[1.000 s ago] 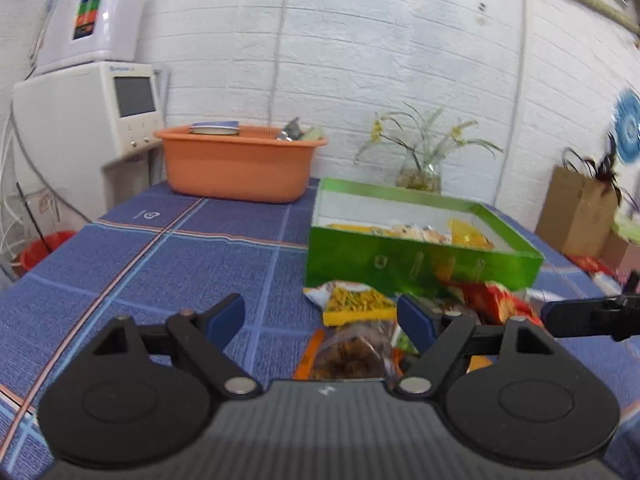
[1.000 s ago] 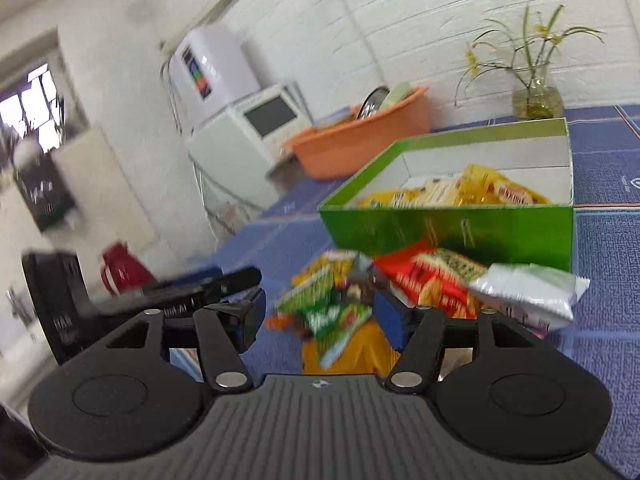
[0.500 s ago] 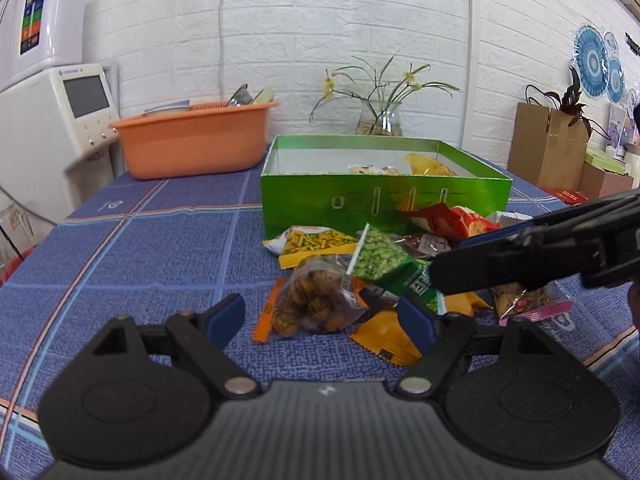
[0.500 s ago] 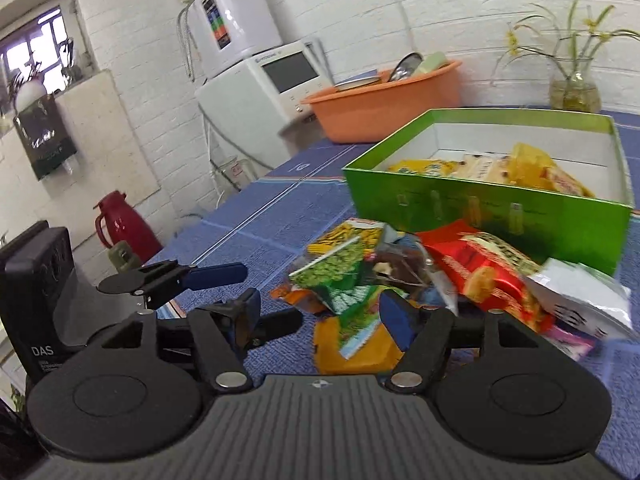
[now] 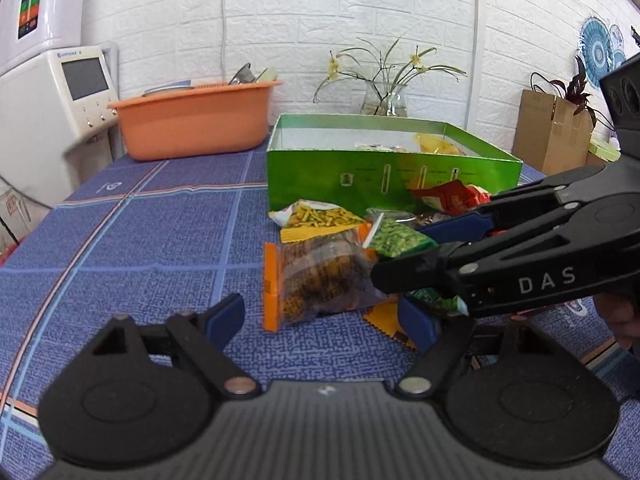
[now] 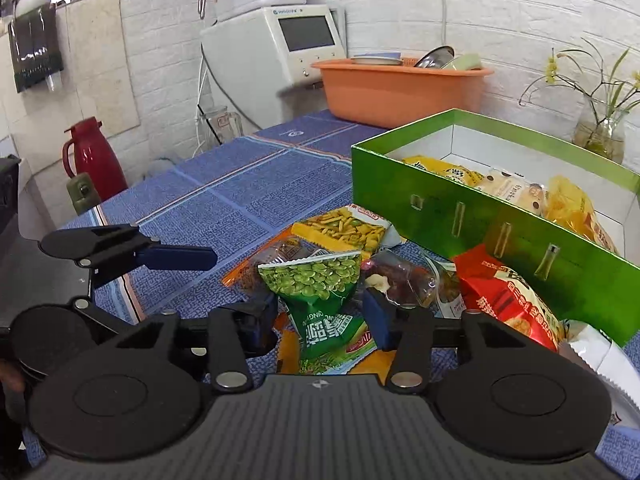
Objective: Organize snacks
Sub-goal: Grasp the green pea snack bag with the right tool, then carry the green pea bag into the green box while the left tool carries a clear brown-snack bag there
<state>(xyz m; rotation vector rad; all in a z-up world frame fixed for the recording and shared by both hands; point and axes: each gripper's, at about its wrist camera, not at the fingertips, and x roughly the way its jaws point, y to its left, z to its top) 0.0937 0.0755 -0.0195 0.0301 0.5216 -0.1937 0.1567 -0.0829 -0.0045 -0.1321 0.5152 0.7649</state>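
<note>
Left wrist: left gripper wide, empty; brown snack bag lies at 12 o'clock.
Right wrist: right gripper, jaws just closing, straddles green pea packet; contact unclear. Box contents show here only, at 2 o'clock.

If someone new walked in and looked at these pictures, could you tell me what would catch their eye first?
Probably the bright green box, open-topped on the blue tablecloth with a few yellow packets inside, and the heap of snack packs spilled in front of it. The right gripper has been closing around the green pea packet at the front of that heap. Behind, an orange basin of dishes stands out against the white brick wall.
</note>
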